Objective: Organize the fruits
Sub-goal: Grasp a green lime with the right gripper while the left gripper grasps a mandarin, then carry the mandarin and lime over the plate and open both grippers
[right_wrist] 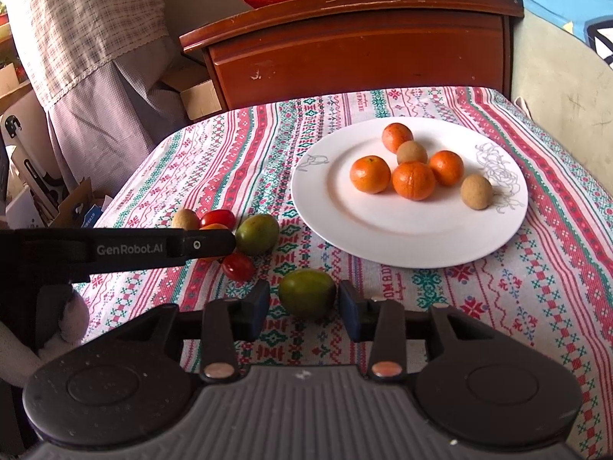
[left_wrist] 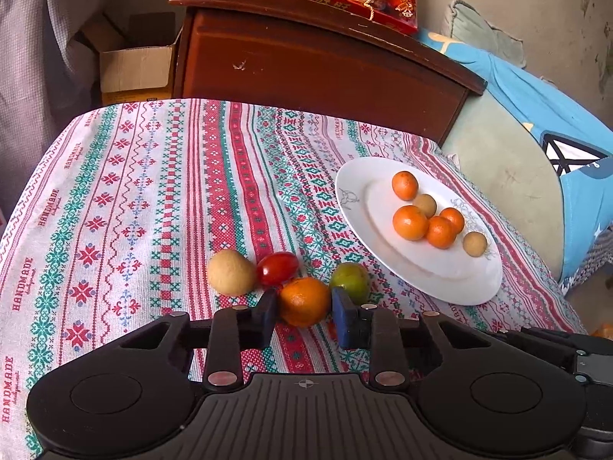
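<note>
Left gripper (left_wrist: 304, 312): clamped on my orange (left_wrist: 304, 301). Right gripper (right_wrist: 304, 308): pads beside green fruit (right_wrist: 306, 293), contact unclear; plate (right_wrist: 329, 207) far right.

open cloth (left_wrist: 115, 211) left, plate (left_wrist: 352, 199) right, cabinet (left_wrist: 306, 69) blocking behind

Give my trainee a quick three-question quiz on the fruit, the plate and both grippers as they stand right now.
1. How many oranges lie on the plate?
2. True or false: the right gripper is shut on a tomato.
3. What does the left gripper hold? A) an orange B) a green fruit C) a tan fruit

Key
1. Four.
2. False: a green fruit sits between its fingers, which are open and not pressing on it.
3. A: it is shut on an orange on the cloth.
</note>
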